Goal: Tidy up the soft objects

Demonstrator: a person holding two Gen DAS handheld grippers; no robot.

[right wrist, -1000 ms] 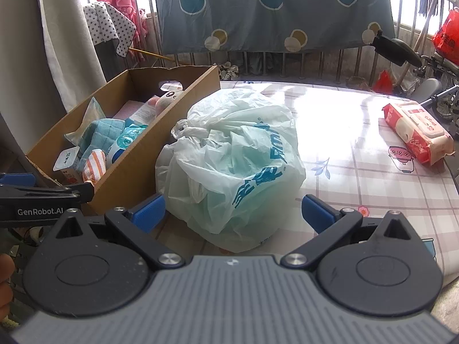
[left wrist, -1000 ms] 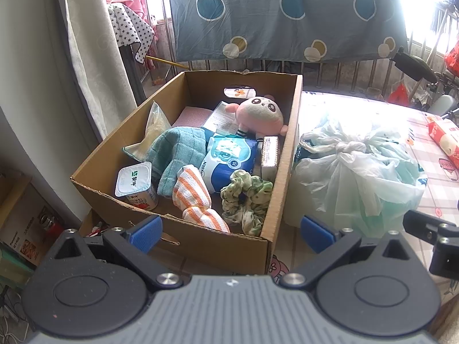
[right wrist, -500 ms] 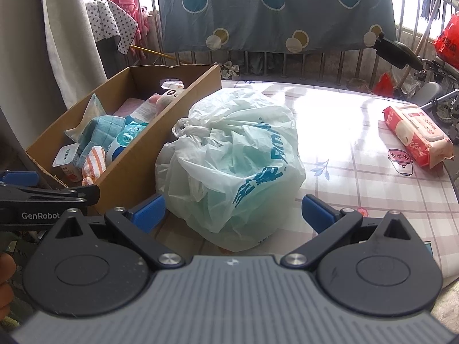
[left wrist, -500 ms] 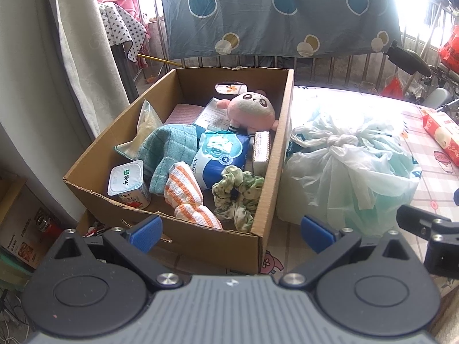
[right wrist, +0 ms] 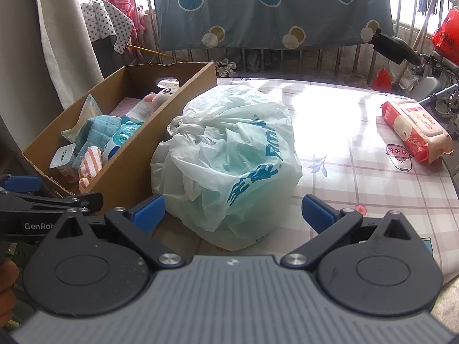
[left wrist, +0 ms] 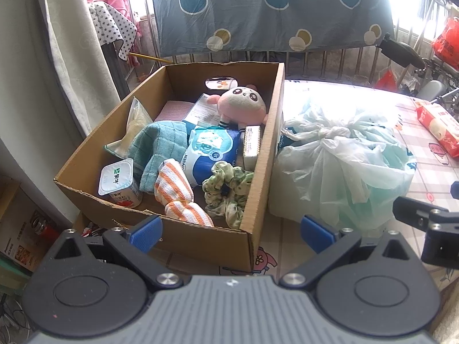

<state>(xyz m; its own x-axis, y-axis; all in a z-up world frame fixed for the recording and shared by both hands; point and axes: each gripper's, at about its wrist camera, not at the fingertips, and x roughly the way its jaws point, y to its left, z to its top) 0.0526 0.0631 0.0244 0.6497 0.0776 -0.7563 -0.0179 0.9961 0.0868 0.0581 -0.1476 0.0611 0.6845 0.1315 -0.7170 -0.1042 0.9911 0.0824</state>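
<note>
A cardboard box (left wrist: 258,149) (right wrist: 137,160) sits at the table's left edge, holding a pink plush toy (left wrist: 242,104), a teal towel (left wrist: 160,146), an orange-striped cloth (left wrist: 175,190), a green scrunchie (left wrist: 228,189), a blue wipes pack (left wrist: 210,152) and a yogurt cup (left wrist: 117,182). Right of the box lies a knotted pale green plastic bag (left wrist: 341,166) (right wrist: 229,157). My left gripper (left wrist: 231,233) hangs open before the box's near wall, empty. My right gripper (right wrist: 232,210) is open and empty just in front of the bag.
A red-and-white tissue pack (right wrist: 413,130) (left wrist: 439,126) lies at the table's right side on the checked tablecloth (right wrist: 358,172). A curtain (left wrist: 74,46) hangs on the left and a spotted blue sheet (right wrist: 269,8) covers railings behind. A person's hand (right wrist: 7,281) shows at lower left.
Both views have drawn back slightly; the box and bag appear a little further and more to the left. Both grippers remain open and empty.
</note>
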